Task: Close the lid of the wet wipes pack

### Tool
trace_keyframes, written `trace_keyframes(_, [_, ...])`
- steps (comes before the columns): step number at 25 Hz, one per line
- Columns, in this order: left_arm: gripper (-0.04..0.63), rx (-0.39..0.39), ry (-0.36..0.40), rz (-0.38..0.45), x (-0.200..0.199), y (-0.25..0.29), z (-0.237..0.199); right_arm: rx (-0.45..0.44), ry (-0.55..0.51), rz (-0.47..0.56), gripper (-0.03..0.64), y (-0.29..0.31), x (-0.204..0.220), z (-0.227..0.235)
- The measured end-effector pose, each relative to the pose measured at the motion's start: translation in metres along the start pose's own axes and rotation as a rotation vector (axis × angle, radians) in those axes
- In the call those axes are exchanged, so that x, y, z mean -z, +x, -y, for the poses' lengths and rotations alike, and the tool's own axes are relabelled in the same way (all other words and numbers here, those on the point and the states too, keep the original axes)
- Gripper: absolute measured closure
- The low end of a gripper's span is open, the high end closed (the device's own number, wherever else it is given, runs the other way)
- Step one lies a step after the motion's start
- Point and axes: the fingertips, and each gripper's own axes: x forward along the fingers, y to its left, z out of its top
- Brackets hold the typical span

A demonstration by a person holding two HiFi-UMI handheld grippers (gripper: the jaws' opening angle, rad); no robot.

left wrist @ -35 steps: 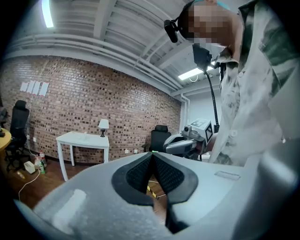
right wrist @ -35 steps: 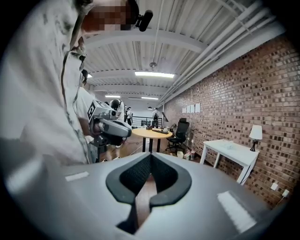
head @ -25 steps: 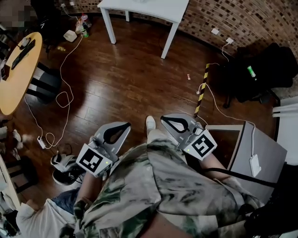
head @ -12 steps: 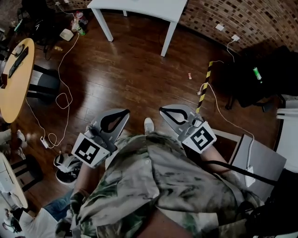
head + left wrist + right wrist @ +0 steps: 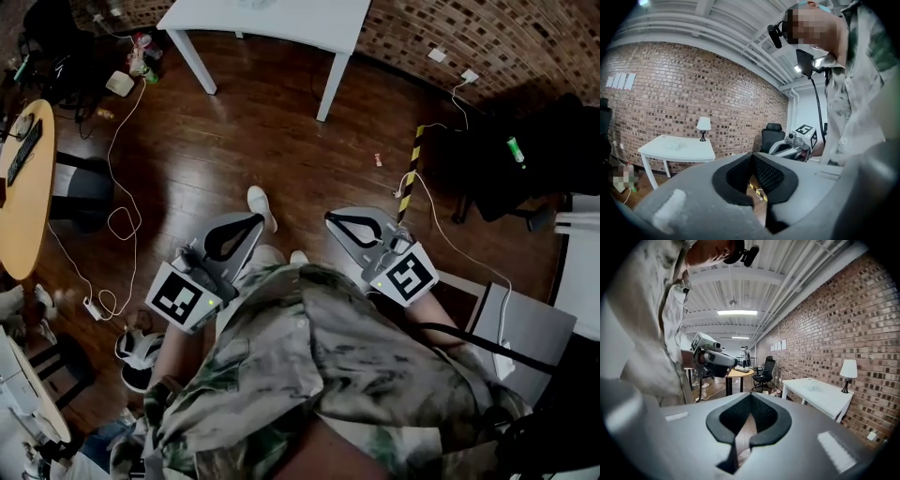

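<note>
Both the left tongs [image 5: 753, 153] and the right tongs [image 5: 751, 393] are closed tip to tip, with nothing between them. They are held at the person's waist, well short of the white tabletop [image 5: 281, 19]. A small pale thing [image 5: 675, 144] lies on that tabletop; it is too small to tell whether it is the wipes pack. A lamp [image 5: 703, 125] stands at the tabletop's end. A brick wall [image 5: 487, 37] runs behind the tabletop and dark wood floor [image 5: 262, 131] lies before it. A round table [image 5: 23, 187] is well off to the tabletop's left.
</note>
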Motion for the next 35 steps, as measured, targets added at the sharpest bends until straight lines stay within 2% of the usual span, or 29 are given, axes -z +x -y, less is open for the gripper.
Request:
trace_keyframes(8, [0.594, 0.059, 0.030, 0.027, -0.030, 0.038, -0.099, 0.066, -0.016, -0.016, 0.614, 0.059, -0.023, 0.084])
trace_keyframes(14, [0.594, 0.085, 0.025, 0.022, -0.042, 0.048, -0.180, 0.072, -0.034, -0.041, 0.614, 0.126, -0.042, 0.138])
trace_keyframes(19, [0.594, 0.098, 0.023, 0.041, -0.049, 0.050, -0.229, 0.060, -0.063, -0.055, 0.614, 0.172, -0.056, 0.174])
trace_keyframes(23, [0.594, 0.085, 0.021, 0.035, -0.049, 0.047, -0.266, 0.054, -0.076, -0.055, 0.614, 0.207, -0.066, 0.194])
trace_keyframes(35, [0.594, 0.008, -0.026, 0.043, -0.054, 0.051, -0.337, 0.007, -0.092, -0.072, 0.614, 0.275, -0.072, 0.255])
